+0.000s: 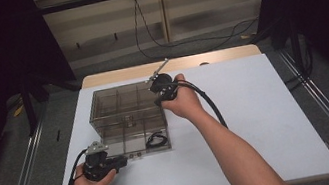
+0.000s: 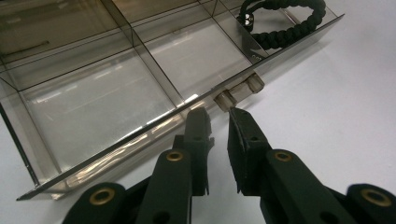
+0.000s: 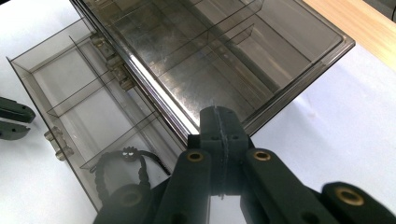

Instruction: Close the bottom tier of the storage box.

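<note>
The left gripper (image 2: 218,119) is seen with its jaws drawn narrow, a slim gap left between the tips; nothing is pinched, though the small clear latch (image 2: 225,99) on the front wall of the organizer box (image 2: 140,126) lies just past the tips and close to touching them. Whether the pads meet the wall itself cannot be made out. In the high view this gripper (image 1: 122,161) is held low at the near-left corner of the box (image 1: 102,128), and its cable is cut off by the bottom edge.

The right gripper (image 3: 220,122) is seen fully closed, jaw pressed flat against jaw with only a seam between, and nothing is clamped. Its tips are placed at the edge of the opened lid (image 3: 299,60); contact cannot be confirmed, since the jaws hide that spot. From above, the gripper (image 1: 157,99) is partly covered by the right hand (image 1: 182,102).

The box is a smoky, see-through plastic case divided into compartments, set on the white table (image 1: 268,120) left of centre, its lid folded back on hinges toward the far side. A black braided bracelet (image 2: 285,21) lies coiled in the near-right compartment; its upper part is cropped in the left gripper view.
</note>
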Tool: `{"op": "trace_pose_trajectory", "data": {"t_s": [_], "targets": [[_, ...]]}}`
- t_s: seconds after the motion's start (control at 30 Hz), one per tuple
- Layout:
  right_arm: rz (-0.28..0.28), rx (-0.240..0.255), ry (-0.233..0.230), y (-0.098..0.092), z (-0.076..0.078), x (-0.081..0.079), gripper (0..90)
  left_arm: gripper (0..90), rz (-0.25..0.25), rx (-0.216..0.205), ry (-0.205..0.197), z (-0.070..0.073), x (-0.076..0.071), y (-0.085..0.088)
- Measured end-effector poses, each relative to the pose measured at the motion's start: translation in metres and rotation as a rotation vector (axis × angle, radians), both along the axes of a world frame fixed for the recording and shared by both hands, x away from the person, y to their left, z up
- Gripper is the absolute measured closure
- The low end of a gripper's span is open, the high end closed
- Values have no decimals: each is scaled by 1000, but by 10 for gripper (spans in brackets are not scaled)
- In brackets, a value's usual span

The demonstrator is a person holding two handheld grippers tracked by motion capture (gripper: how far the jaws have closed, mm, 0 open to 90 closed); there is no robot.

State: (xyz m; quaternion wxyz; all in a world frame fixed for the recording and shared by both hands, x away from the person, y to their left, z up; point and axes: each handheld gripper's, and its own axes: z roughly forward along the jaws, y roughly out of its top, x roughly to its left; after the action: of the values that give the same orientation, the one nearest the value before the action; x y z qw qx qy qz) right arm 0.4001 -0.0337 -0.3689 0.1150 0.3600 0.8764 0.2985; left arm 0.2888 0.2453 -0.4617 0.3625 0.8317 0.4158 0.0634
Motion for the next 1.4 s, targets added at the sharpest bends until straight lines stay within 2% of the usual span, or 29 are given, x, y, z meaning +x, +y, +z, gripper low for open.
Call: {"op": "trace_pose_trajectory", "data": {"t_s": [0.23, 0.3, 0.37, 0.7, 1.07, 1.4], "targets": [[1, 2, -1, 0, 0, 0, 900, 787, -6, 24, 6, -3, 1, -4], [0, 1, 1, 0, 0, 0, 900, 789, -6, 19, 9, -4, 2, -5], [-1, 0, 2, 0, 0, 0, 900, 792, -5, 35, 9, -4, 2, -6], [-2, -1, 9, 0, 0, 0, 900, 802, -3, 46, 6, -6, 3, -10], [0, -2, 8, 0, 0, 0, 900, 818, 16, 27, 0, -6, 3, -12], [3, -4, -2, 0, 0, 0, 900, 845, 30, 36, -15, -6, 3, -15]]}}
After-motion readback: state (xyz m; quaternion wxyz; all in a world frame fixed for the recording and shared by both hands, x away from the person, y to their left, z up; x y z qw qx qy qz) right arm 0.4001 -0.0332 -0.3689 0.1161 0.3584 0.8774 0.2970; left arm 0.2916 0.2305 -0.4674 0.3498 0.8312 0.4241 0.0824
